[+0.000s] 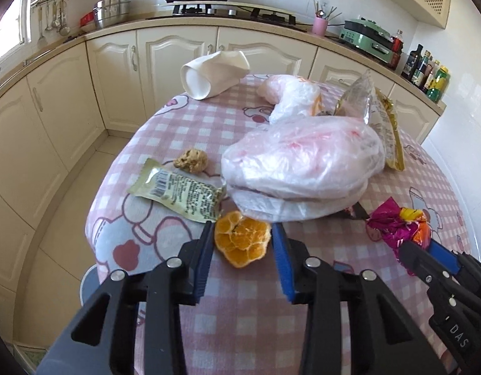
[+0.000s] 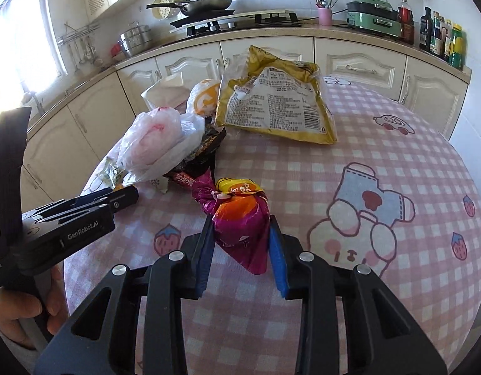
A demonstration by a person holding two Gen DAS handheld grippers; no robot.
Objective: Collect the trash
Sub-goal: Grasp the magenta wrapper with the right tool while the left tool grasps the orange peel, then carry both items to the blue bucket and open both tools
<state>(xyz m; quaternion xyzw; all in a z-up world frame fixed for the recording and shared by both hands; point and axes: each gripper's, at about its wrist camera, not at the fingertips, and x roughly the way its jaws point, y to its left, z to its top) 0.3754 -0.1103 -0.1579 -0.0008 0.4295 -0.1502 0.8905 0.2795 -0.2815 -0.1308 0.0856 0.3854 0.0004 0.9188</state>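
Observation:
A piece of orange peel (image 1: 242, 242) lies on the pink checked tablecloth (image 1: 246, 297), and my left gripper (image 1: 242, 229) is shut on it, its blue pads against both sides. A crumpled purple and orange wrapper (image 2: 240, 225) sits between the pads of my right gripper (image 2: 241, 218), which is shut on it. In the left wrist view the same wrapper (image 1: 393, 223) and right gripper (image 1: 418, 247) appear at the lower right. In the right wrist view the left gripper (image 2: 124, 195) shows at the left. Other trash: a green sachet (image 1: 177, 189), a brown lump (image 1: 191, 161), a clear plastic bag (image 1: 303, 162).
A crushed white paper cup (image 1: 209, 75) lies at the table's far edge, a yellow snack bag (image 2: 278, 106) and a dark wrapper (image 2: 206, 150) behind the bag pile. Cream kitchen cabinets (image 1: 177, 59) ring the table. A hand (image 2: 18, 315) holds the left gripper's handle.

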